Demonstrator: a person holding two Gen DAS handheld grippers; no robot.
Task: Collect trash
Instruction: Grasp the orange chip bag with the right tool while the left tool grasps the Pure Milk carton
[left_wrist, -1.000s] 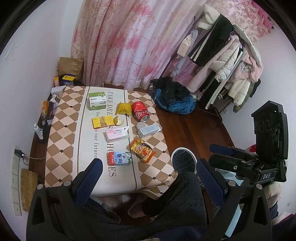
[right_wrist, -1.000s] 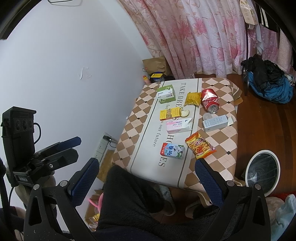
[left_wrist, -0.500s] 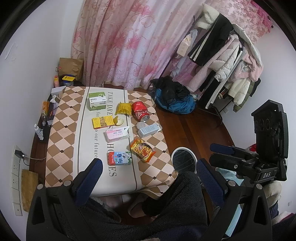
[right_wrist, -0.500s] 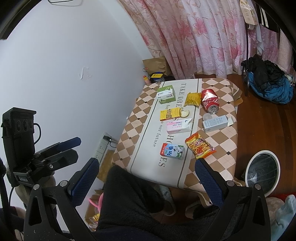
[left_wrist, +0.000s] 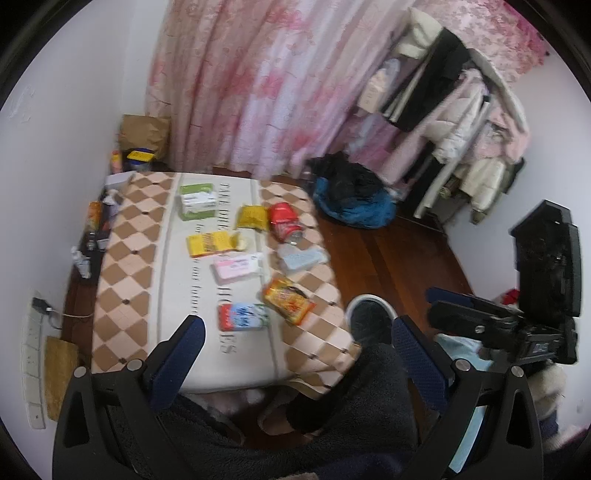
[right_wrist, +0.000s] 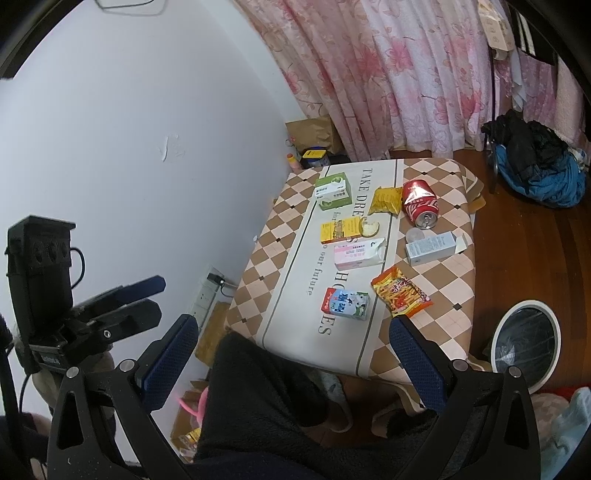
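A white-rimmed waste bin (right_wrist: 524, 347) with a dark liner is seen on the floor beside the tabletop's (right_wrist: 295, 266) near right corner; nothing can be made out inside it. Trash is spread over the tabletop: a tipped red cola can (right_wrist: 419, 208) toward the far right edge, a milk carton (right_wrist: 347, 303) and an orange snack packet (right_wrist: 400, 292) near the front edge. "TAKE DRE" is readable on the cloth. The left gripper (left_wrist: 295, 354) and right gripper (right_wrist: 293, 352) are held with fingers wide apart, empty.

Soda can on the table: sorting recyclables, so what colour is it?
Red with white markings; the soda can shows best in the right wrist view.
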